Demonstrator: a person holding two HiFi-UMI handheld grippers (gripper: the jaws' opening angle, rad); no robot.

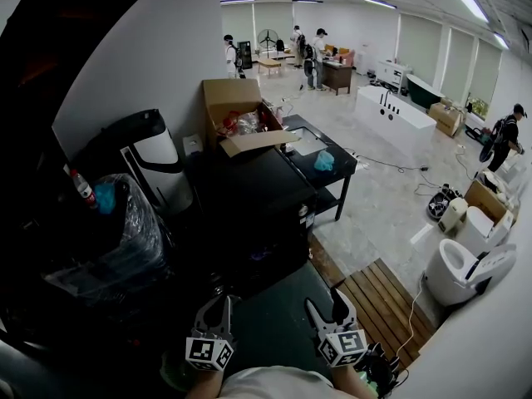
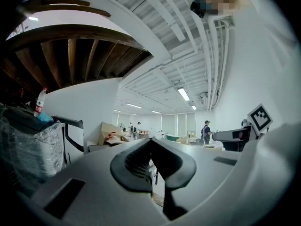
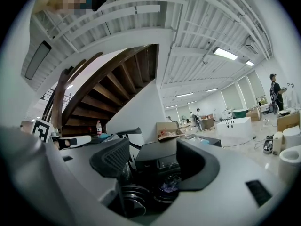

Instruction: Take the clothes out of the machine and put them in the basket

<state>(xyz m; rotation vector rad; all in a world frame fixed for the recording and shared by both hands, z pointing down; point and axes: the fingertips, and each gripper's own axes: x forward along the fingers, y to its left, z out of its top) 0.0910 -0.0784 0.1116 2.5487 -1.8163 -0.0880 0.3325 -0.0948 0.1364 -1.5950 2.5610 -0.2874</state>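
The black washing machine [image 1: 249, 214] stands just ahead of both grippers, low in the head view. In the right gripper view its front [image 3: 162, 166] fills the gap between the jaws. The round door [image 3: 134, 204] hangs open at lower left, and a bluish cloth [image 3: 168, 186] shows inside the drum. My right gripper [image 1: 324, 302] [image 3: 153, 157] is open, level, a little short of the machine, with nothing pressed between its pads. My left gripper [image 1: 223, 299] [image 2: 150, 140] is shut and empty, its tips touching. I cannot make out a basket.
A plastic-wrapped bin [image 1: 108, 231] with a bottle [image 1: 81, 188] stands at left, beside a white and black appliance [image 1: 154, 152]. Behind the machine sit an open cardboard box [image 1: 241, 115] and a black table [image 1: 320, 160]. Wooden decking [image 1: 386, 306] and white toilets [image 1: 465, 264] lie at right.
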